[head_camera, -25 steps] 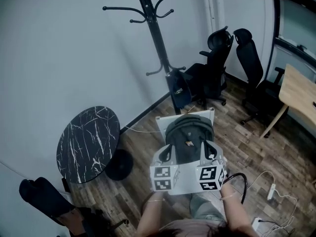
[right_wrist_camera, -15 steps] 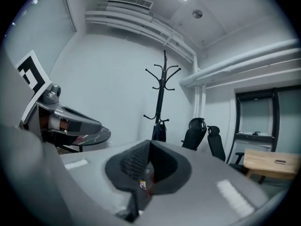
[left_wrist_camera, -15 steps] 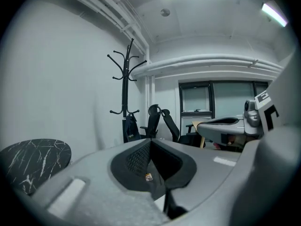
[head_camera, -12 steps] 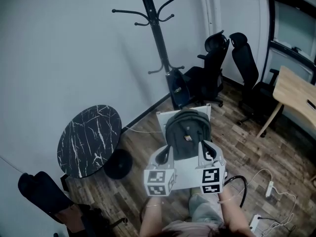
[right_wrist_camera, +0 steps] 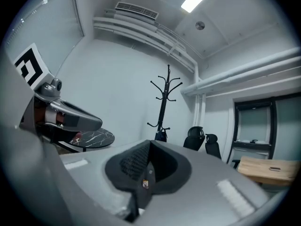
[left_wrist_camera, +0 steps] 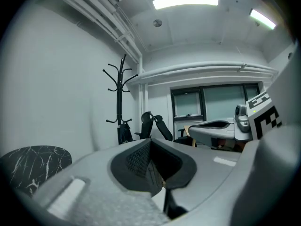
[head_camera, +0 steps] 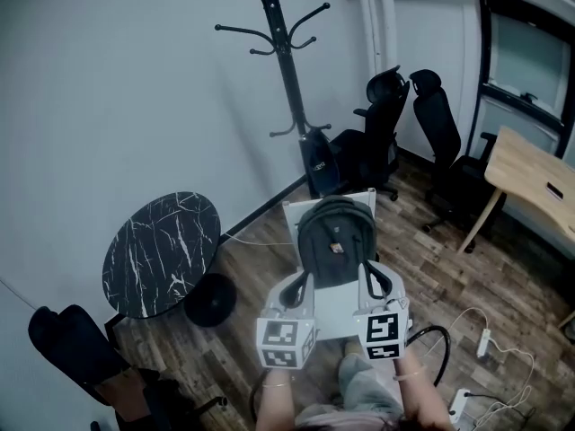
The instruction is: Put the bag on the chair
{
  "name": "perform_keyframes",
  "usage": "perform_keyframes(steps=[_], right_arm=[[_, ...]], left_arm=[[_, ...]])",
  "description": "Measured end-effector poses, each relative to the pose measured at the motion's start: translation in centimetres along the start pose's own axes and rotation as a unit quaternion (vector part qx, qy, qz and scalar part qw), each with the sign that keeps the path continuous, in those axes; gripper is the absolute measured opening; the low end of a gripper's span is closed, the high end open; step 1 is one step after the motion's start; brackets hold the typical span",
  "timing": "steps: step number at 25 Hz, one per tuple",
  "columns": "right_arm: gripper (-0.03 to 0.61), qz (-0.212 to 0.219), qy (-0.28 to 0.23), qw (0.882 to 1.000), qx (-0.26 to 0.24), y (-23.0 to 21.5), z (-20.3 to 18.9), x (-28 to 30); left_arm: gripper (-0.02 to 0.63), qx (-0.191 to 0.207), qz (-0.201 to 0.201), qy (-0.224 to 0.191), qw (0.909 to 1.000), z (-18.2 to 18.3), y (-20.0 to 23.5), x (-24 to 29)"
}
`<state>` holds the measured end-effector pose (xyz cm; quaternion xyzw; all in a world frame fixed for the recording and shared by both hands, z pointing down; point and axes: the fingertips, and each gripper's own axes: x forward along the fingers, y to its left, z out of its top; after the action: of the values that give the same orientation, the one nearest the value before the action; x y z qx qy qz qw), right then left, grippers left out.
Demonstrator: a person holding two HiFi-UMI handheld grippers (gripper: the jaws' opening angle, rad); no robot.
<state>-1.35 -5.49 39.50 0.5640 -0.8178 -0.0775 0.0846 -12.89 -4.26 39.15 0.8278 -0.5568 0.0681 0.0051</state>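
The dark grey backpack (head_camera: pixel 337 241) stands upright on the seat of the white chair (head_camera: pixel 339 311), with its back against the backrest. The left gripper (head_camera: pixel 299 287) and the right gripper (head_camera: pixel 371 278) are over the front of the seat, one at each lower corner of the backpack; I cannot tell if they touch it. On both grippers the fingers are pressed together, with only a thin slit between them, and they grip nothing. A black coat stand (head_camera: pixel 289 70) rises behind the chair.

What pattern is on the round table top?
Black with white marble veining; the round table shows best in the head view.
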Motion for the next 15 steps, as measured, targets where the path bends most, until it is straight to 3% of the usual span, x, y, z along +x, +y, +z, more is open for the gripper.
perform_keyframes(steps=[15], right_arm=[[0.003, -0.003, -0.025, 1.0, -0.016, -2.3, 3.5, -6.2]], left_arm=[[0.009, 0.028, -0.008, -0.023, 0.9993, 4.1, -5.4, -2.9]])
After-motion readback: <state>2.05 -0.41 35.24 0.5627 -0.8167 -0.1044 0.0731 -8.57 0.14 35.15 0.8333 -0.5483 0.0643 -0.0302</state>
